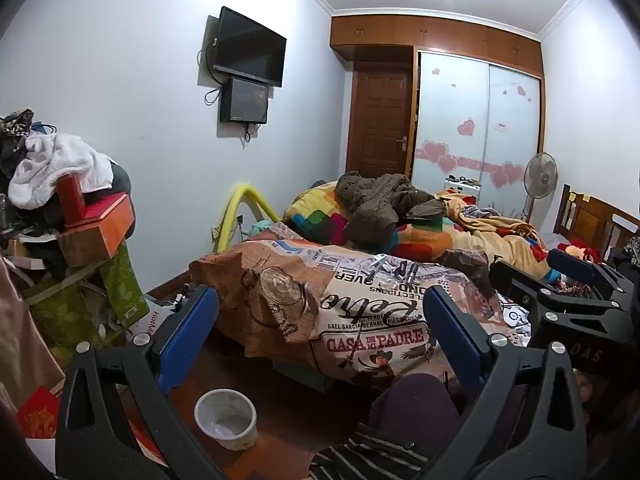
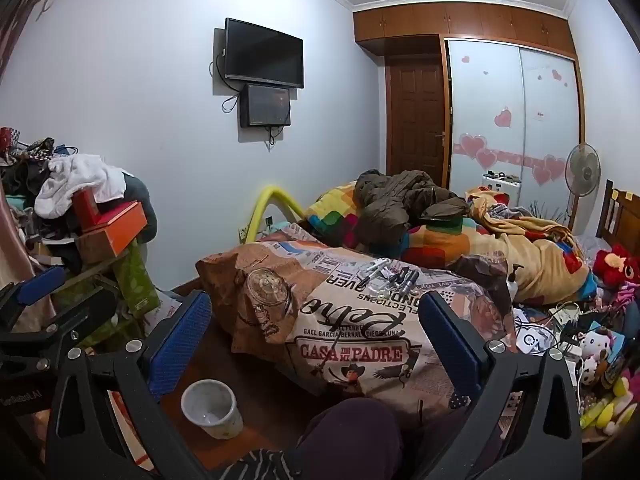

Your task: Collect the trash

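Both your grippers are hanging wide open, gripping nothing.
The left gripper (image 1: 320, 336) and right gripper (image 2: 316, 340) are facing the bed (image 2: 360, 340); the small clutter (image 2: 390, 276) on it is too blurry to identify, and the white cup (image 2: 210, 408) is sitting below, near their left fingers.

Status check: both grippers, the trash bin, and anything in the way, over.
Left gripper open, empty. Right gripper open, empty. White bin upright on floor beside bed, looks nearly empty. Small clutter sits on quilt; nothing blocking.

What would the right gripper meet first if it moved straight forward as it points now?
Probably the printed bedcover at the near edge of the bed, which fills the gap ahead of the open right gripper. The white bin sits lower left, likely below that line; depth is unclear.
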A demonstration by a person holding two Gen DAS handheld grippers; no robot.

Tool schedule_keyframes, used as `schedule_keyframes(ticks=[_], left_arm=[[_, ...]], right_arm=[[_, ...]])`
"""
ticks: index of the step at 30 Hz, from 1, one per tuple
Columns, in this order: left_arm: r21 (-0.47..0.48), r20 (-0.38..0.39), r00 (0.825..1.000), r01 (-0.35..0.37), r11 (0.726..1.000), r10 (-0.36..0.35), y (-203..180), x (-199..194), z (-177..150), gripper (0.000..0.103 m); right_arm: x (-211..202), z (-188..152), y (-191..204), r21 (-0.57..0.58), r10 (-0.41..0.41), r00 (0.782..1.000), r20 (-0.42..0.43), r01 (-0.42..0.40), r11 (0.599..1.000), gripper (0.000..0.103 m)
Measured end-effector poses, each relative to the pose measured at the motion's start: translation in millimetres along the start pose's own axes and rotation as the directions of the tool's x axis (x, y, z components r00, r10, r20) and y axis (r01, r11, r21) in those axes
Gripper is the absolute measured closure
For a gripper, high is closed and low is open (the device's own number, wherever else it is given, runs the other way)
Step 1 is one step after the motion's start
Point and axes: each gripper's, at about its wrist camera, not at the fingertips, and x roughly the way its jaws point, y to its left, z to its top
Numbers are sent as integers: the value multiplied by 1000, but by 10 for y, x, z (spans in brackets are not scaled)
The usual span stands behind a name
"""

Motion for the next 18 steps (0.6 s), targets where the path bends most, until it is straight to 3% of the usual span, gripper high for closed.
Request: schedule_keyframes(ticks=[18], left_arm=[[18,-10,1000,-2,1000,2,-24,22,-8,0]], right_arm=[[-20,-3,-66,10,3,1000,9,-3,1000,0]])
